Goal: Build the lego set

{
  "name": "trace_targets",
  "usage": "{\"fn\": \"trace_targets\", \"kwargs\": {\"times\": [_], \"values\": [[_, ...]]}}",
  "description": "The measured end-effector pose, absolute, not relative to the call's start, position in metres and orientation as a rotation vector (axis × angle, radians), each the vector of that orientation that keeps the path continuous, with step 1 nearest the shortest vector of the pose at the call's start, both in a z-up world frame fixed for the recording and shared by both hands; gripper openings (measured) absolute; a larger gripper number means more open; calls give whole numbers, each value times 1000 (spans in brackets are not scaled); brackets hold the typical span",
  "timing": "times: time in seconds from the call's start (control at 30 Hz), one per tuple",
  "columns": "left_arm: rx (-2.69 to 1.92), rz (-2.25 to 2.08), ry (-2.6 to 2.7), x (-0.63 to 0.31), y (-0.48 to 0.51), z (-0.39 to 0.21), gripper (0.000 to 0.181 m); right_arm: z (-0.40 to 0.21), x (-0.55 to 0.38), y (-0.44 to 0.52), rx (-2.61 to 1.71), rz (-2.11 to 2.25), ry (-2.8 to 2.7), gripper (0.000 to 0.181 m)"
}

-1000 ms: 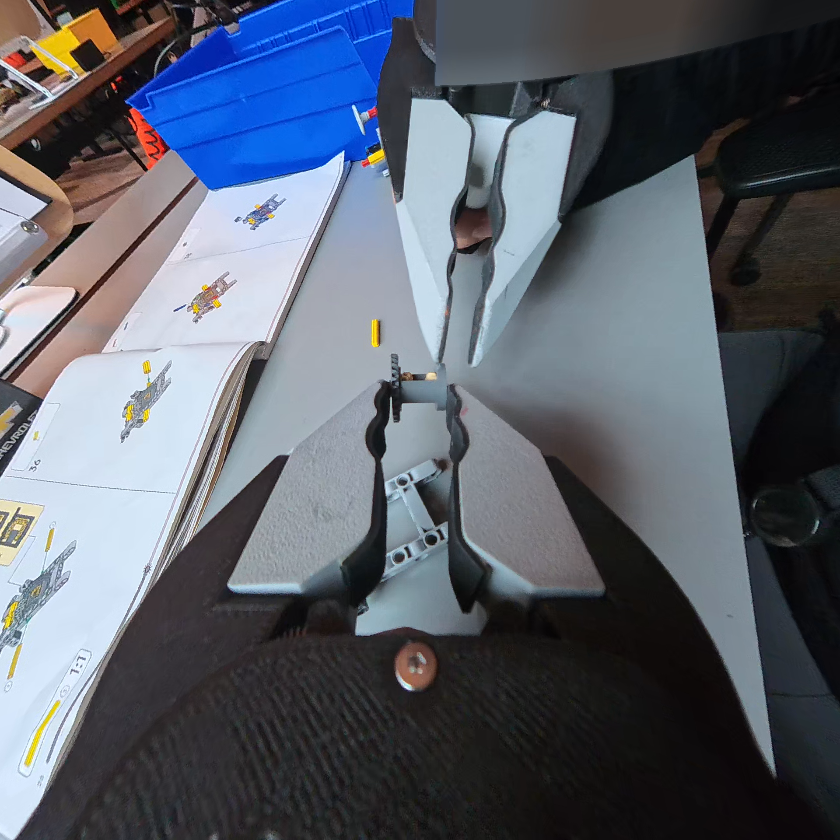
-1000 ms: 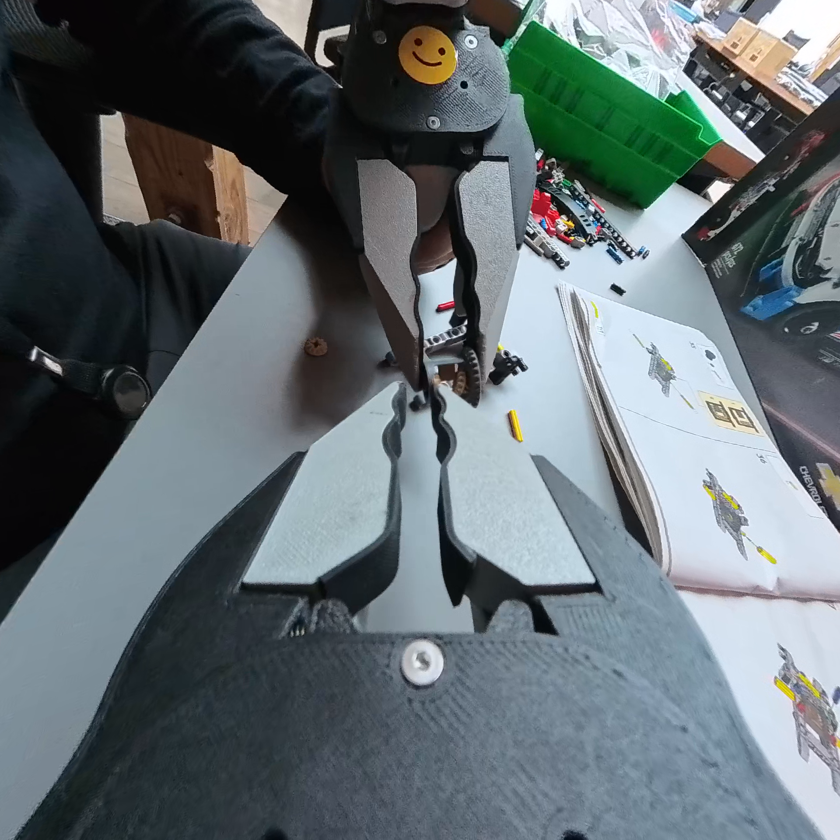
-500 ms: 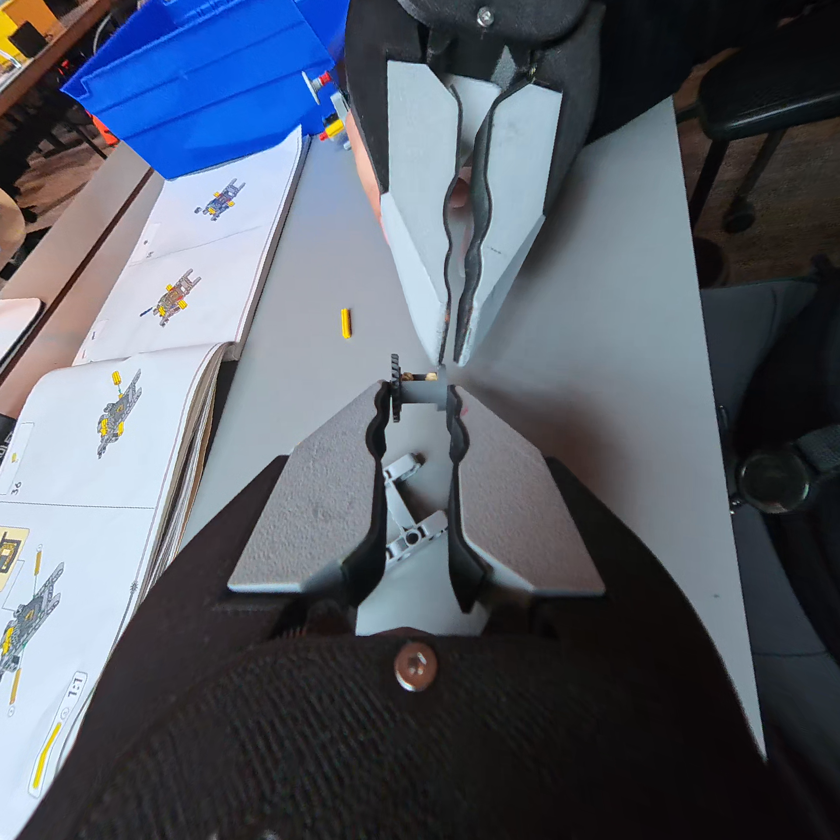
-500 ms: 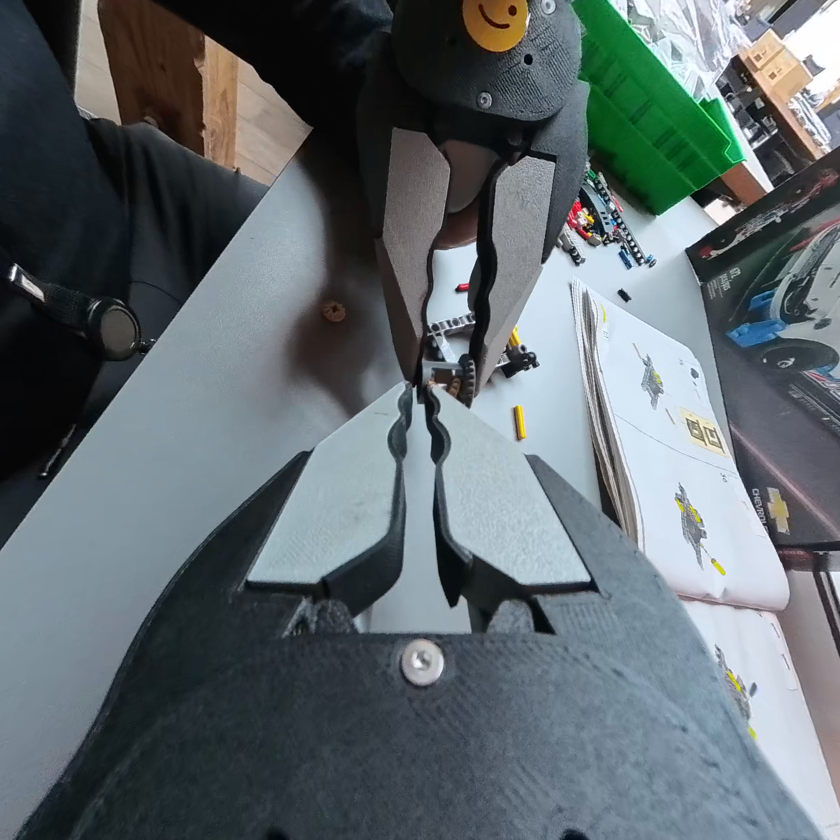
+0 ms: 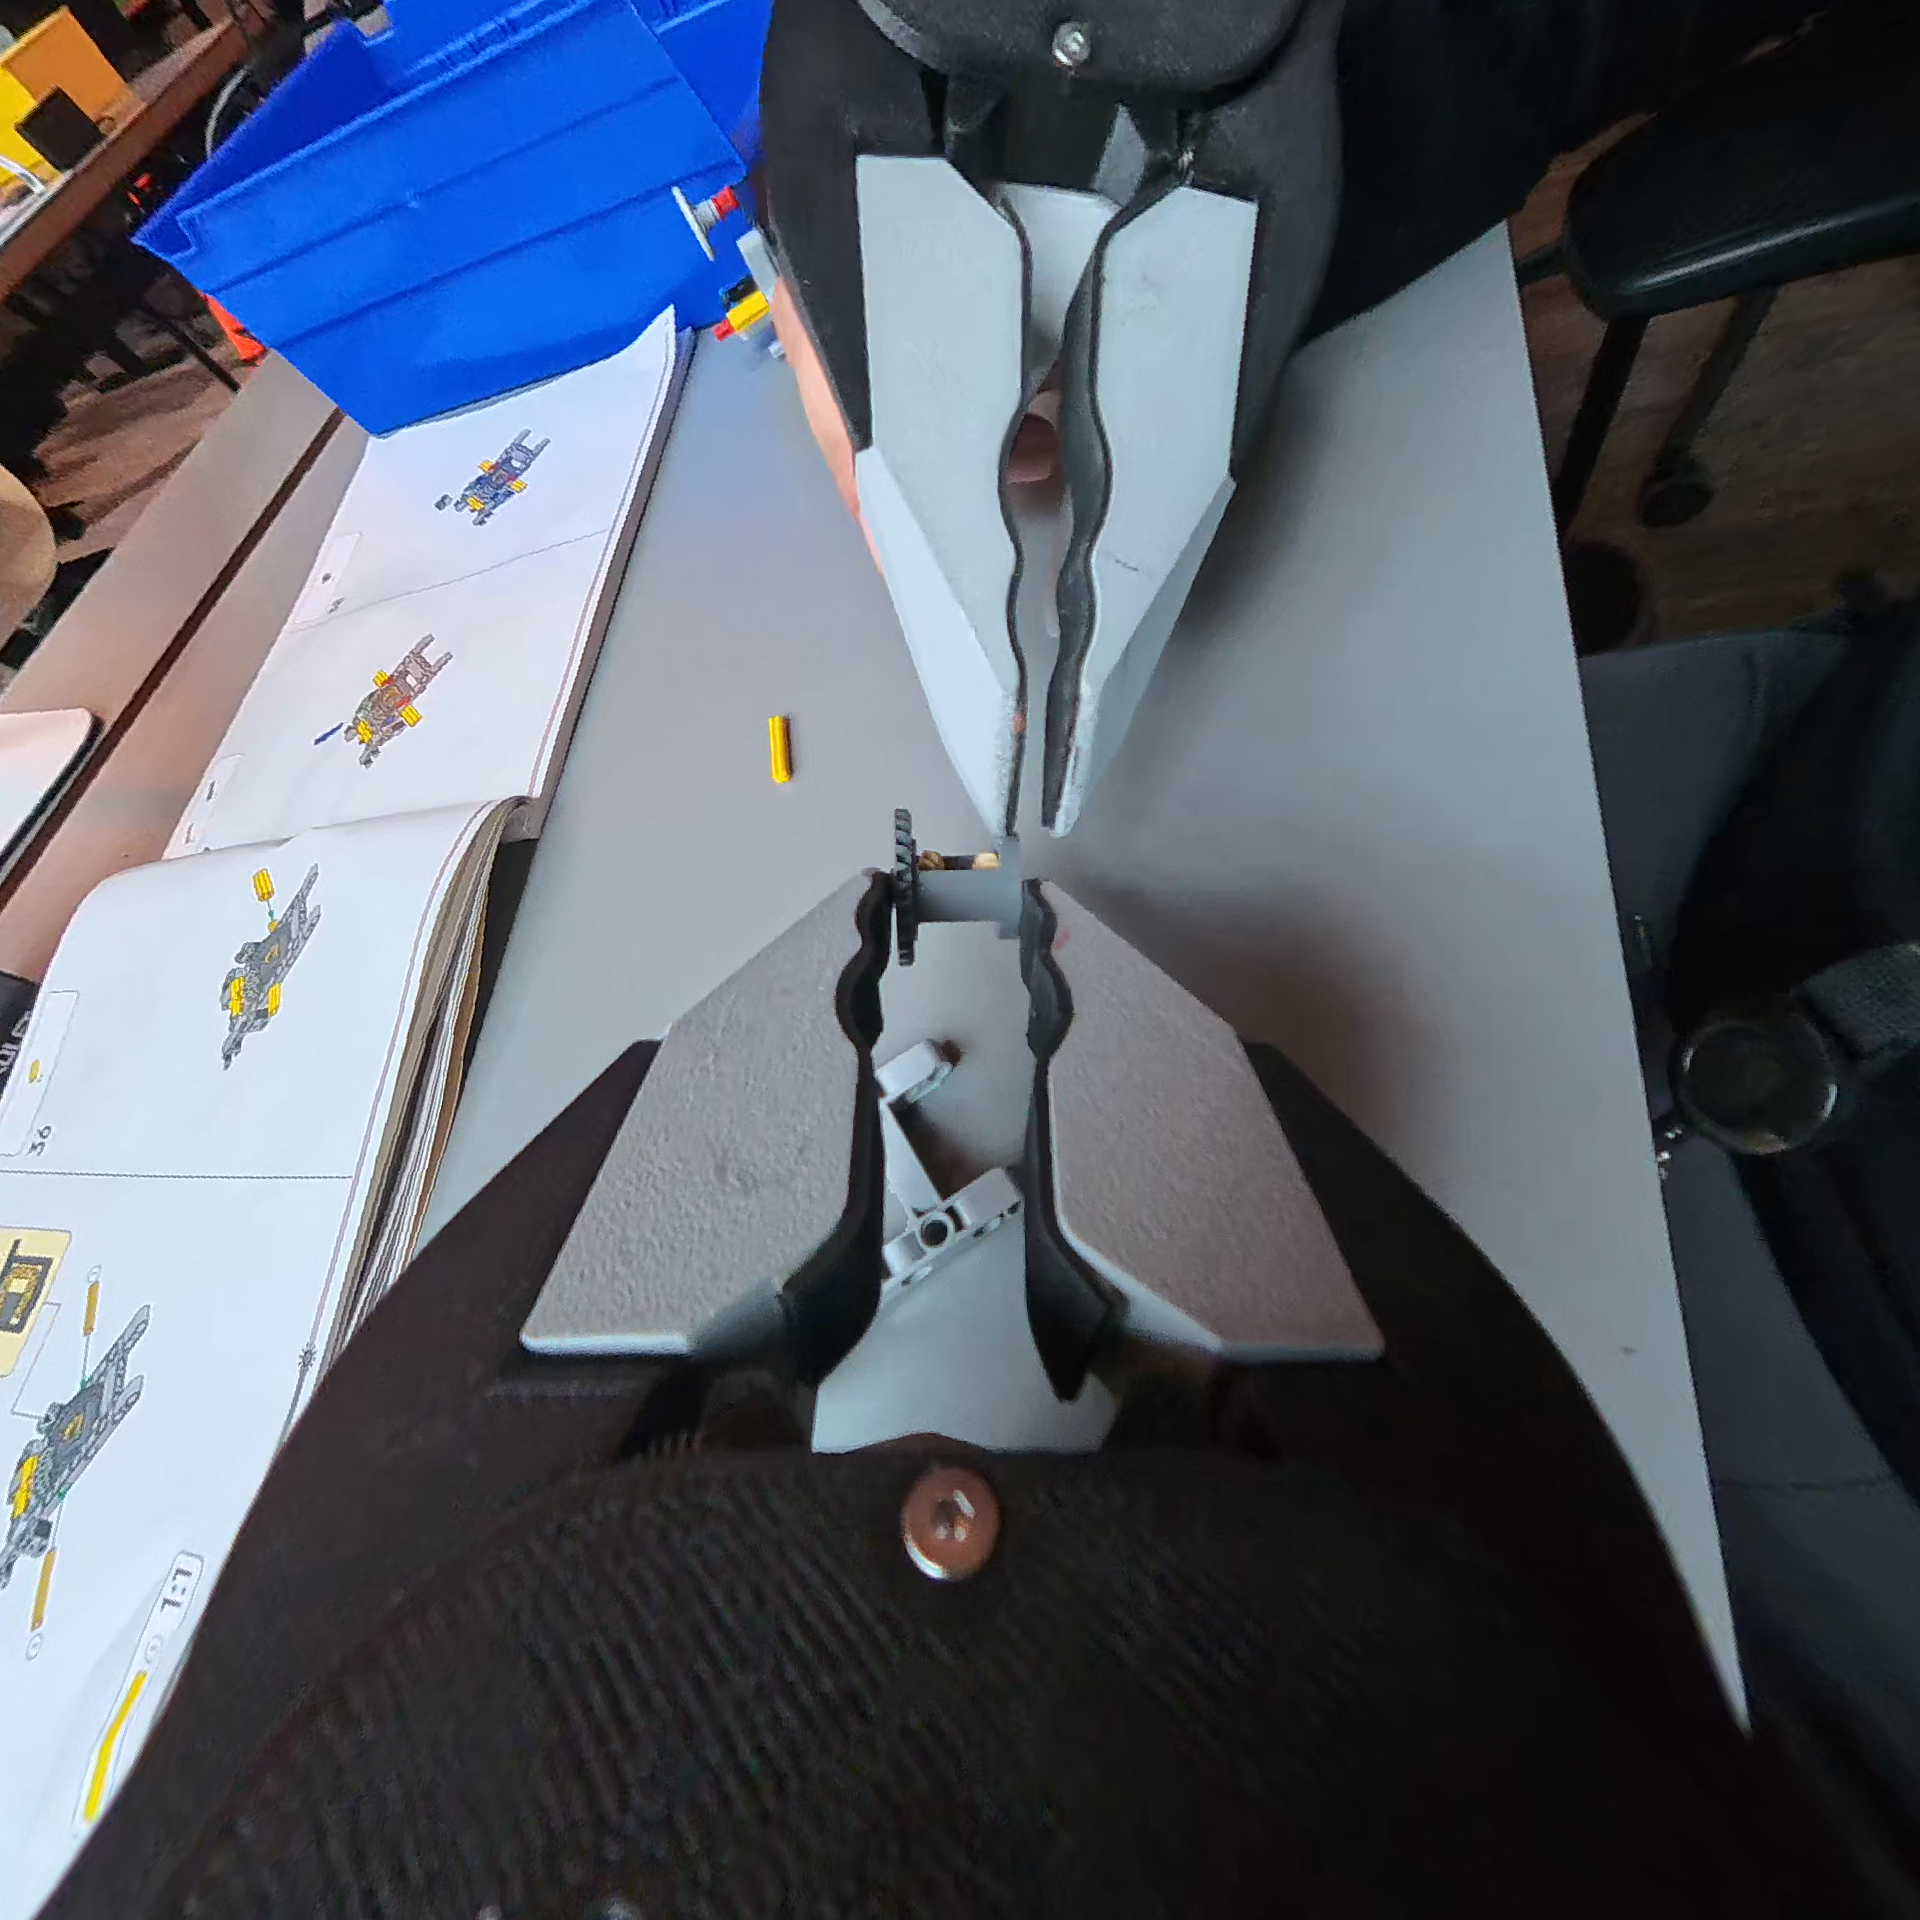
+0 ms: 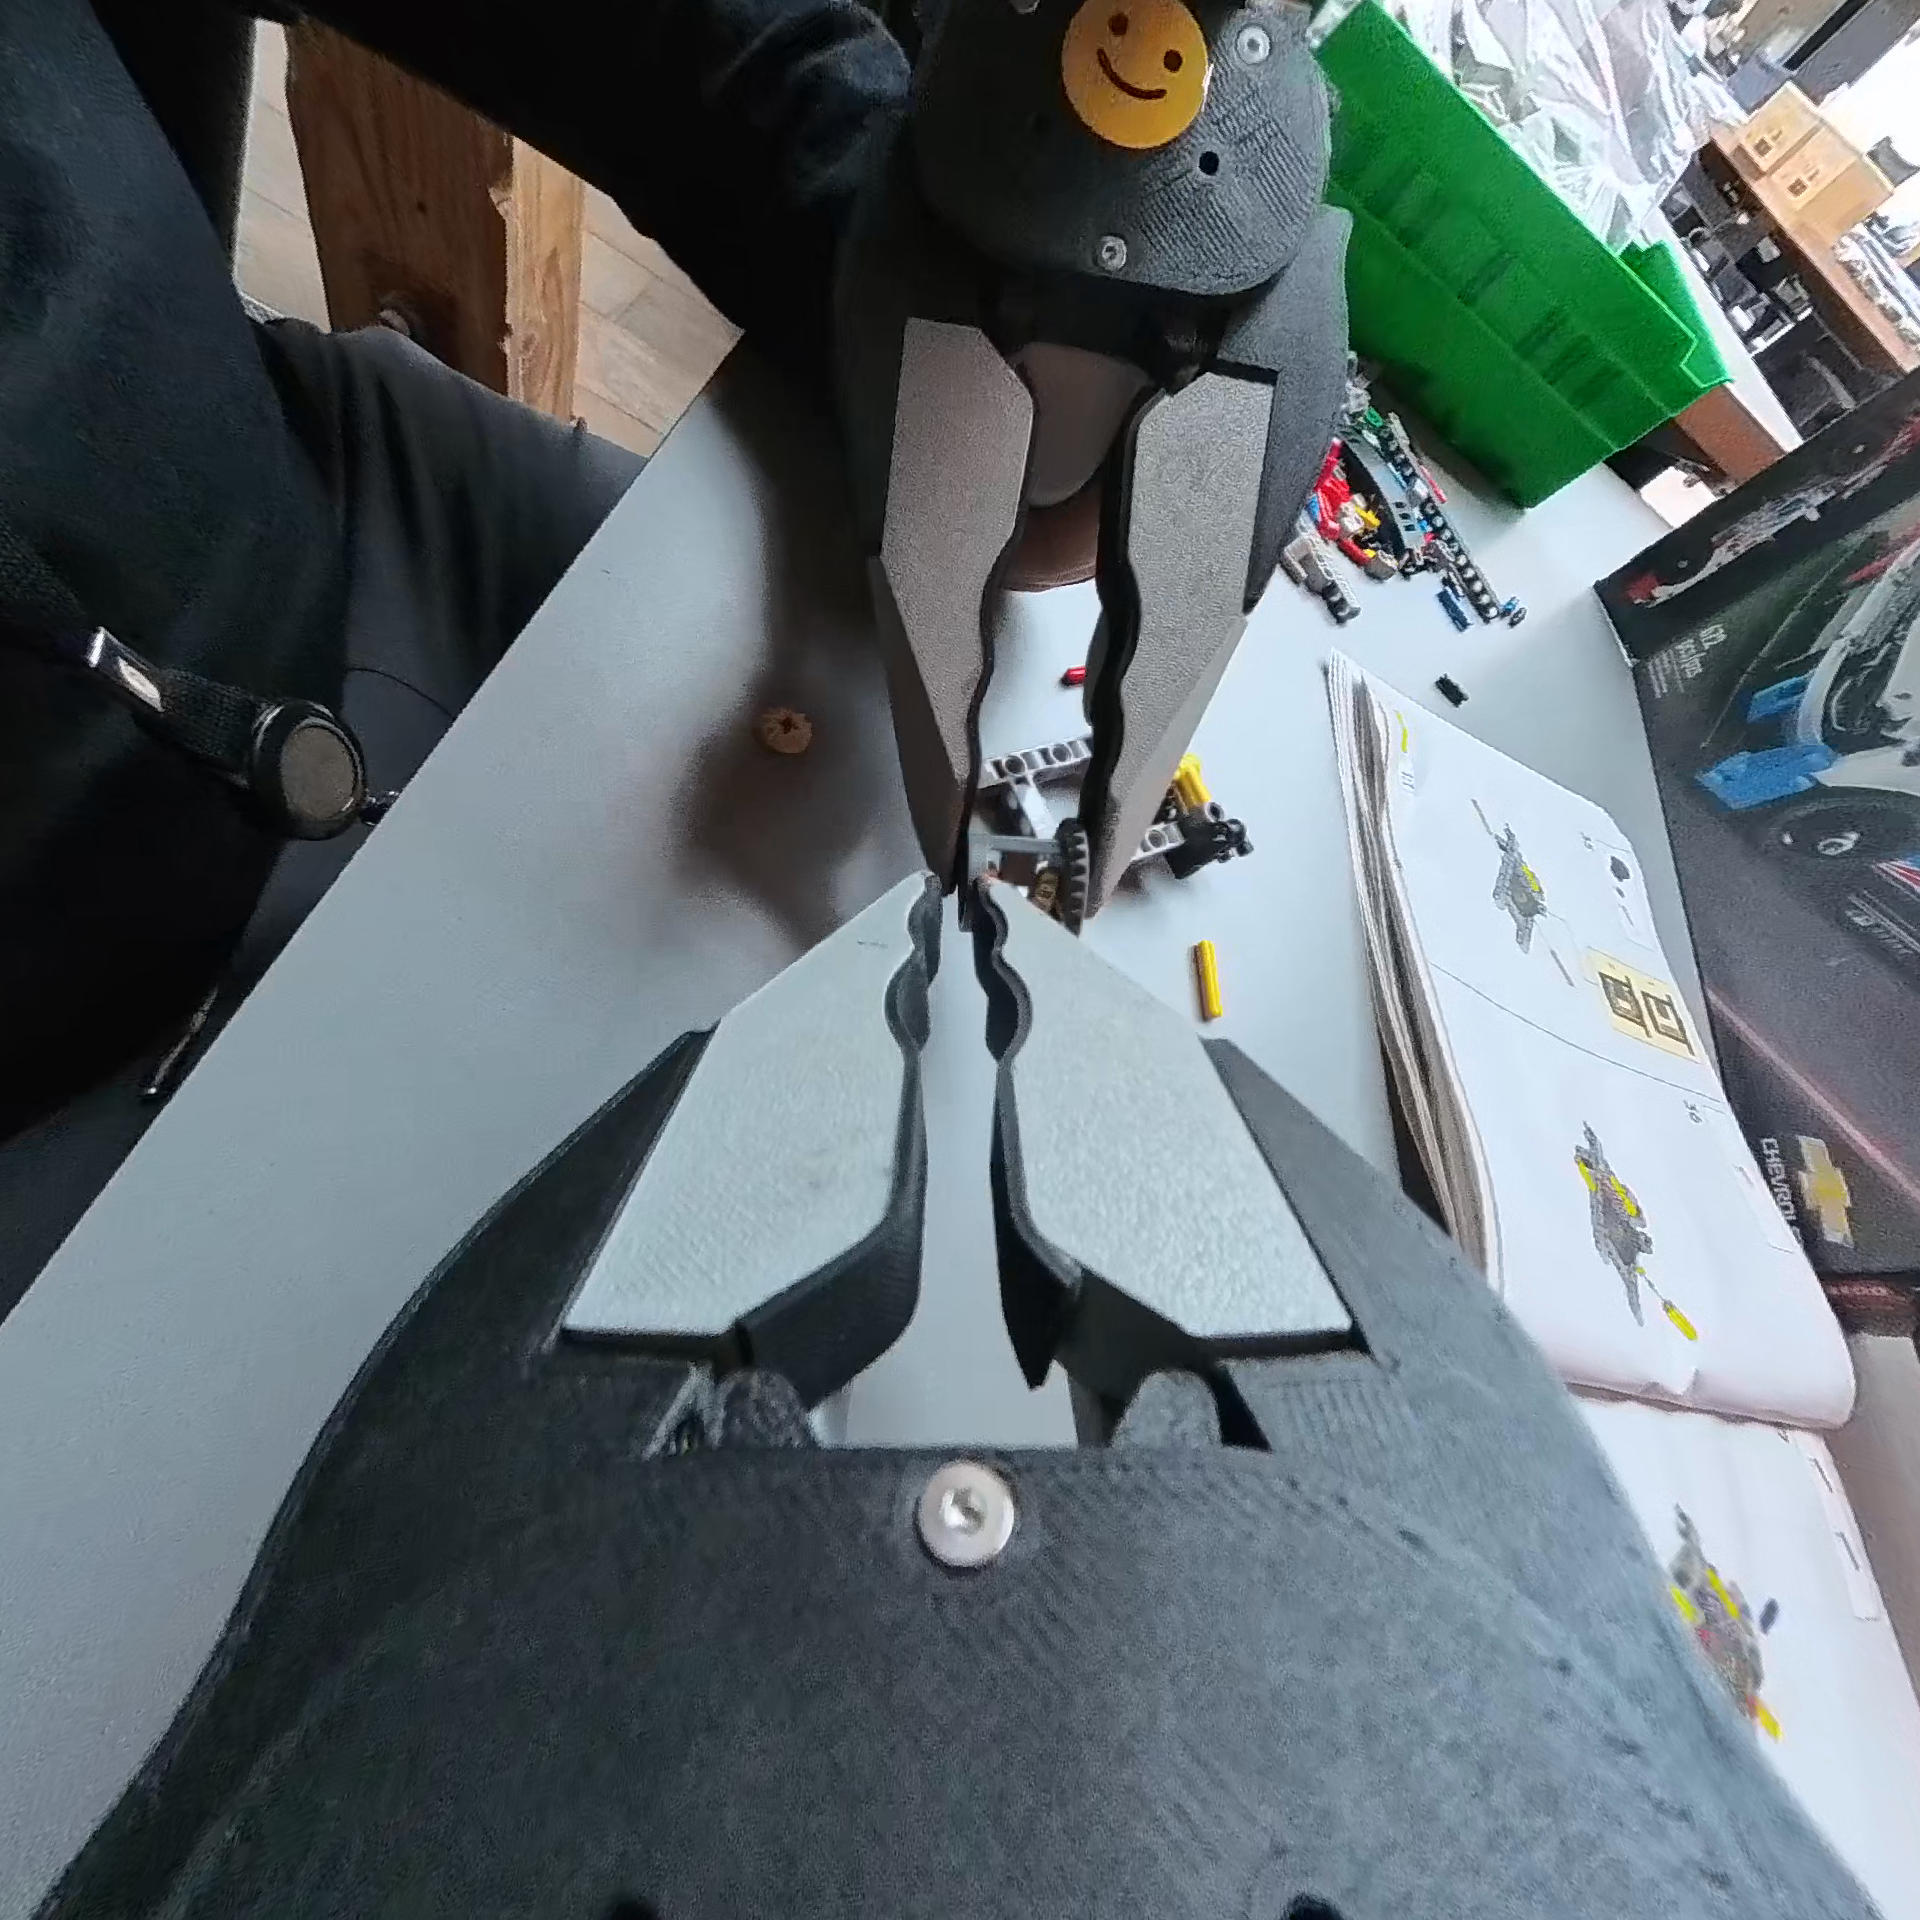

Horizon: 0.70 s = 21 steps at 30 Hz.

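Observation:
My left gripper (image 5: 954,894) is shut across a small grey gear piece (image 5: 961,891) with a black gear (image 5: 902,883) at its left end, held above the grey table (image 5: 1351,831). My right gripper (image 5: 1029,828) comes in from opposite, its jaws almost together, pinching the right end of that piece. In the right wrist view my right gripper (image 6: 961,904) meets the left gripper (image 6: 1016,883) tip to tip at the piece's thin axle (image 6: 1023,847). A grey lego frame (image 6: 1039,764) lies on the table below; it also shows in the left wrist view (image 5: 935,1195).
An open instruction booklet (image 5: 416,675) lies left of the work spot, with a yellow pin (image 5: 779,746) beside it. A blue bin (image 5: 447,208) stands behind. A green bin (image 6: 1507,312), a loose parts pile (image 6: 1392,530), the set's box (image 6: 1818,727) and a tan round piece (image 6: 781,729) are nearby. Left and right tips are no more than a few centimetres apart.
My right gripper's jaws have narrowed from clearly apart to almost together at the end of the gear piece. The left gripper has kept its hold, and both views have tilted a little.

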<state>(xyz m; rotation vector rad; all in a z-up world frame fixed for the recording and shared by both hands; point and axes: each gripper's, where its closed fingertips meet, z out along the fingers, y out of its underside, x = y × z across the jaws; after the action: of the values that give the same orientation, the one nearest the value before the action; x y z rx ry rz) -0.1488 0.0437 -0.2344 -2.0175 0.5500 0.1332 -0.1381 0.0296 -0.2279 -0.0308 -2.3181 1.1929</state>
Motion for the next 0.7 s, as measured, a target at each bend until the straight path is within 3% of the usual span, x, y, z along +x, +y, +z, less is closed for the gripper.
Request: {"fn": "trace_targets", "kwargs": {"times": [0.37,0.5,0.6,0.7], "values": [[-2101,156,586,-145,44,-248,22,-242,-140,30,31,1056,-2332,1],[-2118,142,538,-150,45,-248,21,-249,-138,28,7,1065,-2378,21],[-2117,174,557,-149,45,-249,21,-251,-148,30,18,958,-2312,8],[-2079,130,543,-147,44,-242,21,-247,-150,31,79,905,-2231,7]]}}
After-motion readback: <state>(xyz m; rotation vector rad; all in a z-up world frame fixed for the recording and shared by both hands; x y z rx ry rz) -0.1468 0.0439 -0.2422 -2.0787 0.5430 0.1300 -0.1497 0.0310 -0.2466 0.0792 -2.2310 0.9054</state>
